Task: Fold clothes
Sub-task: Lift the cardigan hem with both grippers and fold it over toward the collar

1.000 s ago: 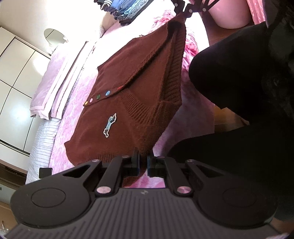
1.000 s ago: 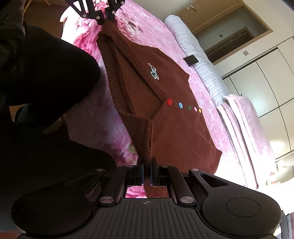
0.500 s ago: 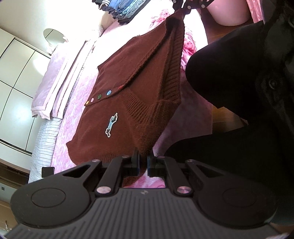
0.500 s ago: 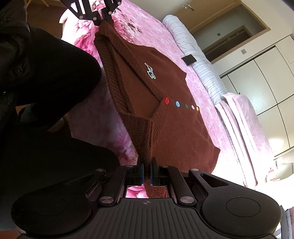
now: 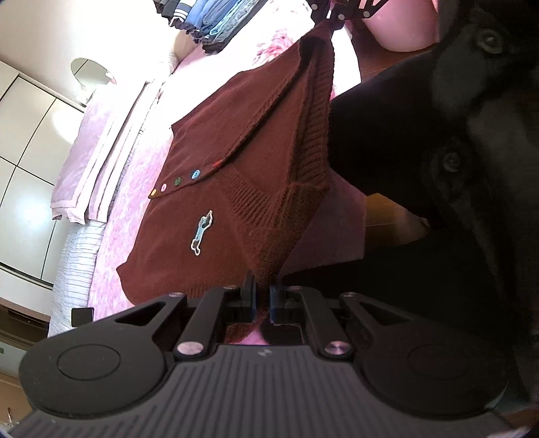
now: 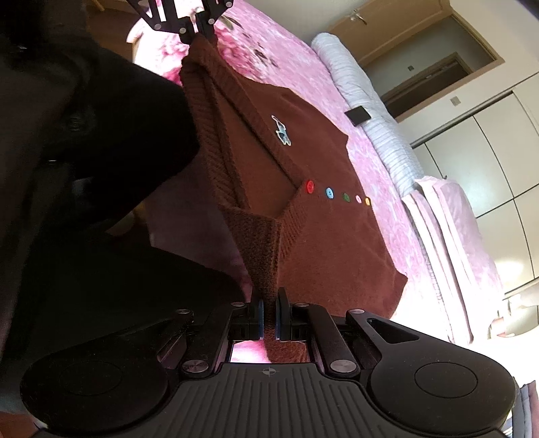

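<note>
A dark red knitted cardigan with several coloured buttons and a small embroidered figure lies on the pink floral bed. Its near ribbed edge is lifted and stretched taut between both grippers. My left gripper is shut on one corner of that edge. My right gripper is shut on the other corner. Each gripper also shows far off at the top of the other's view: the right gripper, the left gripper.
The person's black clothing fills the side next to the bed edge. Folded pink bedding and a white striped pillow lie along the far side. A stack of folded clothes and a small black object sit on the bed.
Both grippers have drawn the held edge a little further over the cardigan, which sits slightly farther along in both views. The grips are unchanged.
</note>
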`<state>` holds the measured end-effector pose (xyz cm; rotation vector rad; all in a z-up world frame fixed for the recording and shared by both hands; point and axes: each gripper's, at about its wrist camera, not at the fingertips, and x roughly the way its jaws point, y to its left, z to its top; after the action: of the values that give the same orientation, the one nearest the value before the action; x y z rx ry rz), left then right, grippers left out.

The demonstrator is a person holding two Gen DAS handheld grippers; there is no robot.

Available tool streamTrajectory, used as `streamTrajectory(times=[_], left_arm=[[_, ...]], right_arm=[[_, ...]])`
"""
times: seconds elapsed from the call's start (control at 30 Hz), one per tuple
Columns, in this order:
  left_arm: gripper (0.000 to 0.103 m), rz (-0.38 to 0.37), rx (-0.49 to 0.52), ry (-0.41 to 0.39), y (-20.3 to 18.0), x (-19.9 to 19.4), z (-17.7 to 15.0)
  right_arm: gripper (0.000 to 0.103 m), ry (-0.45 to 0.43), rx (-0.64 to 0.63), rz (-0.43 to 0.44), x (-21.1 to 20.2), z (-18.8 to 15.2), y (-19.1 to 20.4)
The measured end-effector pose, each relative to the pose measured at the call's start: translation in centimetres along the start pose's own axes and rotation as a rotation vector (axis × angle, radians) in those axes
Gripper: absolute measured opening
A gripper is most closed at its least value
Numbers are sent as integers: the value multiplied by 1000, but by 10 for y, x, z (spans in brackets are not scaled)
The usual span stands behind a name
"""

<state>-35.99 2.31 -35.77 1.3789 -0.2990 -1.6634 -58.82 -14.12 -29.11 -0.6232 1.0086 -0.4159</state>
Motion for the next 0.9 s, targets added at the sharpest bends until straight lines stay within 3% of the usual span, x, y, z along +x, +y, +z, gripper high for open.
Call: streamTrajectory(times=[0.23, 0.37, 0.5, 0.67, 0.77, 0.9], left_arm=[[4, -3, 17, -2, -13, -22, 9], [4, 48, 12, -16, 5, -27, 14], [5, 135, -14, -32, 52, -22, 23], [5, 195, -50, -51, 135, 6, 48], [5, 162, -90, -34, 188, 42, 58], [5, 78, -156, -7, 244, 97, 65]], right_arm=[[4, -9, 6, 1, -23, -3, 16], [4, -21, -1, -20, -30, -3, 11], [4, -50, -22, -85, -31, 7, -21], [4, -72, -45, -162, -10, 27, -90], [4, -72, -44, -167, 20, 38, -138], [4, -45, 5, -82, 83, 44, -197]])
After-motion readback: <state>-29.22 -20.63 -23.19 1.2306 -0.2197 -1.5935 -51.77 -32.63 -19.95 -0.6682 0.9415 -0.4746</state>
